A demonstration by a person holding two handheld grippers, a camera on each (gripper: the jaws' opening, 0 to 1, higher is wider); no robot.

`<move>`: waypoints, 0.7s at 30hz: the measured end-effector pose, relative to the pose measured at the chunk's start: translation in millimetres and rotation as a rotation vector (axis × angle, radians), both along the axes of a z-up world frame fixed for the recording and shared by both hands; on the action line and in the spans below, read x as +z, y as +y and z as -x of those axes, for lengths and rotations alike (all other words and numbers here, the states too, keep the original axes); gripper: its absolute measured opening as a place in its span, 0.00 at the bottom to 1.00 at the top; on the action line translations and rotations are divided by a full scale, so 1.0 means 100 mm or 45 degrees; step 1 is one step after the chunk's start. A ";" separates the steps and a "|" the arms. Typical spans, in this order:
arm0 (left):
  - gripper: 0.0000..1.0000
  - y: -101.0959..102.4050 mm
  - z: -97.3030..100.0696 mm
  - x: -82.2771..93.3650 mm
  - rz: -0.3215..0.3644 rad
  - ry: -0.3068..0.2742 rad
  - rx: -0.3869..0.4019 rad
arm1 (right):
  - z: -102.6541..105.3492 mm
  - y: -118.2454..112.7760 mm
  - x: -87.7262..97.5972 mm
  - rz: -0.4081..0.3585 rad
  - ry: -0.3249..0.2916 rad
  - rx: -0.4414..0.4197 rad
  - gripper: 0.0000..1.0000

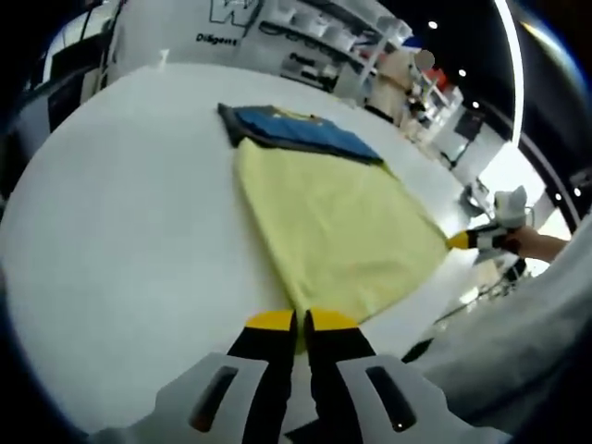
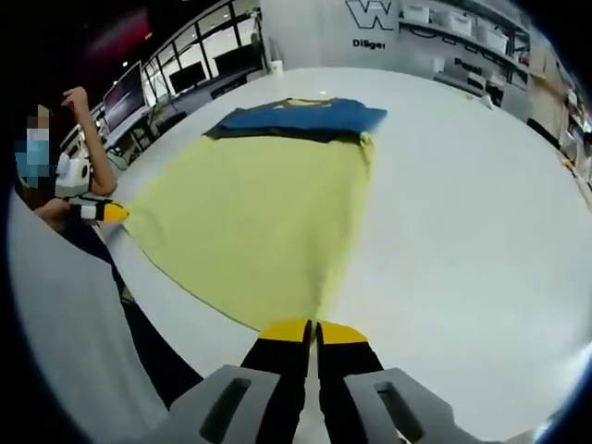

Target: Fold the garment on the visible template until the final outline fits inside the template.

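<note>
A yellow garment [image 1: 342, 222] [image 2: 250, 213] lies spread flat on the white table [image 1: 120, 203] [image 2: 462, 203]. At its far end lies a blue and dark piece [image 1: 296, 128] [image 2: 305, 116]; I cannot tell whether it belongs to the same garment. My left gripper [image 1: 301, 320] is shut on one near corner of the yellow cloth. My right gripper [image 2: 313, 326] is shut on the opposite near corner. Each gripper also shows in the other's view, the right gripper [image 1: 460, 240] at the right and the left gripper [image 2: 116, 213] at the left, both low at the table's near edge.
The person's grey sleeve [image 1: 518, 342] [image 2: 55, 305] fills the side near the table edge. Broad bare table spreads beside the cloth. Shelving [image 1: 324, 37] [image 2: 462, 37] stands beyond the far edge, with desks and monitors [image 2: 125, 97] off to one side.
</note>
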State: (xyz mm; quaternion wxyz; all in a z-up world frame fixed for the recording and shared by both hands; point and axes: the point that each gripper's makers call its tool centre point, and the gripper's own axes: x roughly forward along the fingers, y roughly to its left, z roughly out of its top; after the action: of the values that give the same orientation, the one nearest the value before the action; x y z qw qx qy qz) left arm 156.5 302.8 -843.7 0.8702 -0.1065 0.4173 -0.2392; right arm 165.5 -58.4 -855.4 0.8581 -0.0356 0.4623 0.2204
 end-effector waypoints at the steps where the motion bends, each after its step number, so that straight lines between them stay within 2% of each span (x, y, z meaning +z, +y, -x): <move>1: 0.01 0.00 0.02 0.00 0.001 0.001 -0.001 | 0.02 0.00 0.01 -0.003 0.001 0.012 0.00; 4: 0.01 0.00 0.10 -0.01 -0.028 0.001 -0.036 | 0.09 0.00 0.00 0.023 -0.003 0.064 0.00; 21: 0.01 0.02 0.48 -0.01 -0.062 0.032 -0.022 | 0.47 0.05 -0.02 -0.059 0.058 0.044 0.00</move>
State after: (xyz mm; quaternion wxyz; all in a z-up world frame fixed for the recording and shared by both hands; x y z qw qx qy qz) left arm 108.1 305.2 -844.3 0.8652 -0.0848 0.4347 -0.2353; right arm 118.4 -53.2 -857.5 0.8439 -0.0188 0.4760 0.2466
